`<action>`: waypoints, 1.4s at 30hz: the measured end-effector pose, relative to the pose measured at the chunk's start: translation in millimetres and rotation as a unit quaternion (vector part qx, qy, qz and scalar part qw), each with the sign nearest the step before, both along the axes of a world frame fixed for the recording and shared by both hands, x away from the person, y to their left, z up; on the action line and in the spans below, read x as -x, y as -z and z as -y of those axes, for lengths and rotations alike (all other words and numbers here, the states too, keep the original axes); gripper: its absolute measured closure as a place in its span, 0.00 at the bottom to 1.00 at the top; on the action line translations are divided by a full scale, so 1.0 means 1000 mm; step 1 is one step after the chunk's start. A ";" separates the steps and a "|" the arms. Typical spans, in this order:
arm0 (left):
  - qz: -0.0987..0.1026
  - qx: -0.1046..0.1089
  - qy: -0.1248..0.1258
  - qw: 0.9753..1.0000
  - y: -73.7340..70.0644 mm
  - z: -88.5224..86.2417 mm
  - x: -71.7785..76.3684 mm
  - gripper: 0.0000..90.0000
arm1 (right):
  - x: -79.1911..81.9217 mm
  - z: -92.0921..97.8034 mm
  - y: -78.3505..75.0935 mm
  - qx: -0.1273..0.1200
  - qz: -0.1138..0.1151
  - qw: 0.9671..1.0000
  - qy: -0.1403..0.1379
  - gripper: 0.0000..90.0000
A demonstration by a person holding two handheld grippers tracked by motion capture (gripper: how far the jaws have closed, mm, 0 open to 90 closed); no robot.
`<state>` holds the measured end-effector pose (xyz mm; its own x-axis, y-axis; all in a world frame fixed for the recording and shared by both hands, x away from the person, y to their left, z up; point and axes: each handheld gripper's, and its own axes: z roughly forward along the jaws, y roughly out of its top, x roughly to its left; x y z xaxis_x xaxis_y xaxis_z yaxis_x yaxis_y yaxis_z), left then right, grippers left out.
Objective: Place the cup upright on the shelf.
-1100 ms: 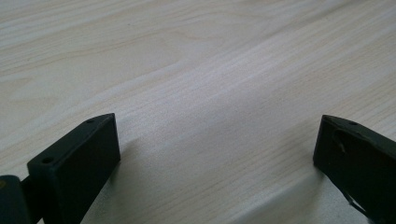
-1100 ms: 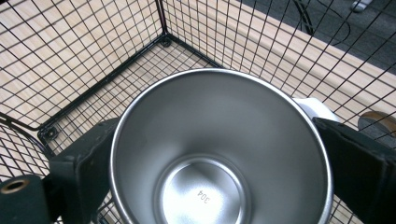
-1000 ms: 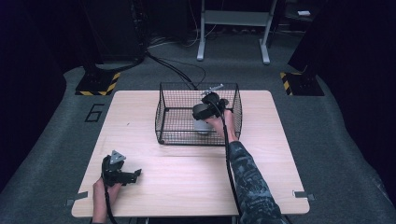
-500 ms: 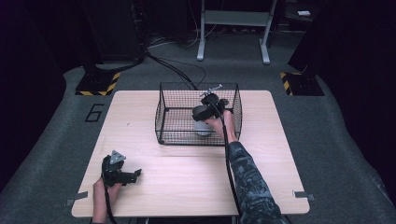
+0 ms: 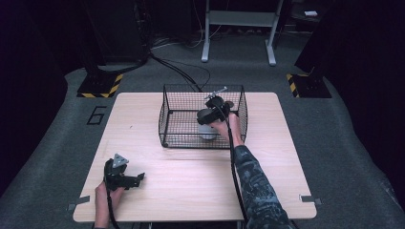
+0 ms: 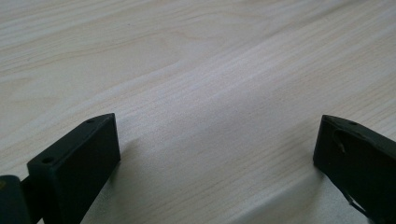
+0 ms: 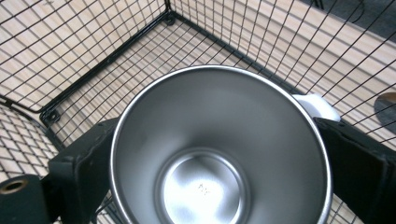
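A steel mug (image 7: 219, 154) with a white handle (image 7: 320, 105) stands upright between my right gripper's (image 7: 219, 140) jaws, which press its two sides. In the high view that right gripper (image 5: 210, 117) reaches down into a black wire basket (image 5: 165, 114) at the table's back middle, and the mug (image 5: 207, 132) hangs low inside it, near the basket's front right. The basket's mesh floor and corner (image 7: 107, 60) lie just under the mug. My left gripper (image 5: 136, 179) rests at the front left of the table, its jaws wide apart over bare wood (image 6: 217, 140).
The light wooden table (image 5: 191, 181) has bare room in front of the basket and to both sides. Beyond it, cables (image 5: 181, 71) run over the grey floor, with a metal stand (image 5: 239, 28) and yellow-black striped bases (image 5: 100, 86) behind.
My right gripper has sunk slightly lower into the basket with the mug. The left gripper has not moved.
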<state>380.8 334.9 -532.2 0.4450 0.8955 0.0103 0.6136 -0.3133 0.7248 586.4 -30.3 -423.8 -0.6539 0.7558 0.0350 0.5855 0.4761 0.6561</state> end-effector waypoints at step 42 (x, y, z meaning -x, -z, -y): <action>-0.004 -0.002 0.001 1.000 -0.001 0.000 0.000 0.01 | 0.086 0.044 -0.052 -0.046 0.074 0.995 -0.044 0.00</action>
<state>380.7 335.1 -531.6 0.4474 0.8943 0.0098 0.6184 -0.3173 0.7190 500.4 -73.9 -372.2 -0.7202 0.6938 0.0006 0.4384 0.4544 0.7755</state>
